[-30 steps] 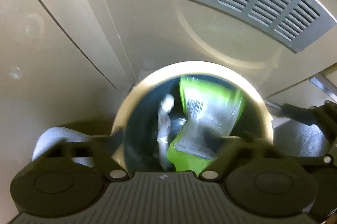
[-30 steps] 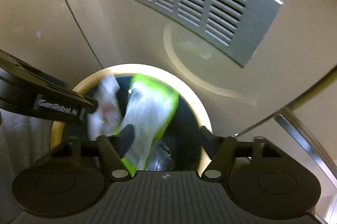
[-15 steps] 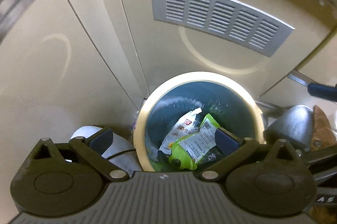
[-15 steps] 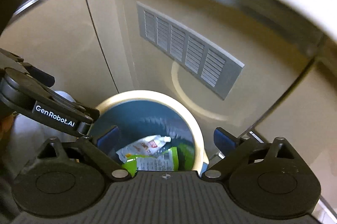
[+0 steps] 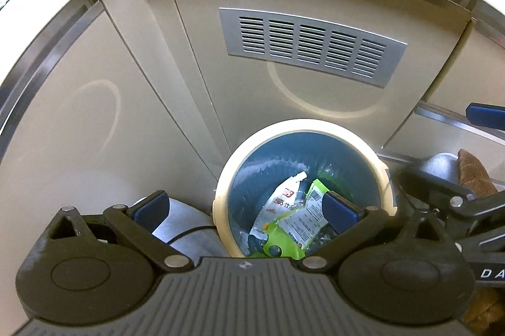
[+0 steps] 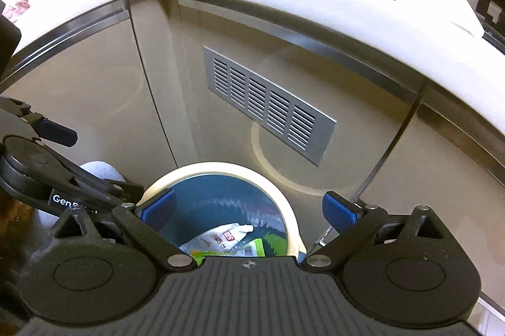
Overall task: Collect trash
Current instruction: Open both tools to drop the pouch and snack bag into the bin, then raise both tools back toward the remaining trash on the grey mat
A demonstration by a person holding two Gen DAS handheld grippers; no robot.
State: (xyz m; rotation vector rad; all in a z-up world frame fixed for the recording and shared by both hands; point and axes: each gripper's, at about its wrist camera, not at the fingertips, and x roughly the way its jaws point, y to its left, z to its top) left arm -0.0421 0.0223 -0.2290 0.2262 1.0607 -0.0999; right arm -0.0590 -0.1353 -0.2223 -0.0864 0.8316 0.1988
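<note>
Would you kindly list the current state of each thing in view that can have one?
Left gripper: open, empty.
Right gripper: open, empty.
Trash bin: upright, uncovered, partly filled.
White pouch: lying in bin.
Green packet: lying in bin.
Cabinet doors: closed.

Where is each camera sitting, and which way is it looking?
Left wrist: sits on the left hand-held gripper, looking down into the trash bin; its open blue pads and the right gripper's arm show.
Right wrist: sits on the right hand-held gripper, facing bin and cabinet vent; its open pads and the left gripper show.
Shared: bin, vent, white pouch, green wrapper.
</note>
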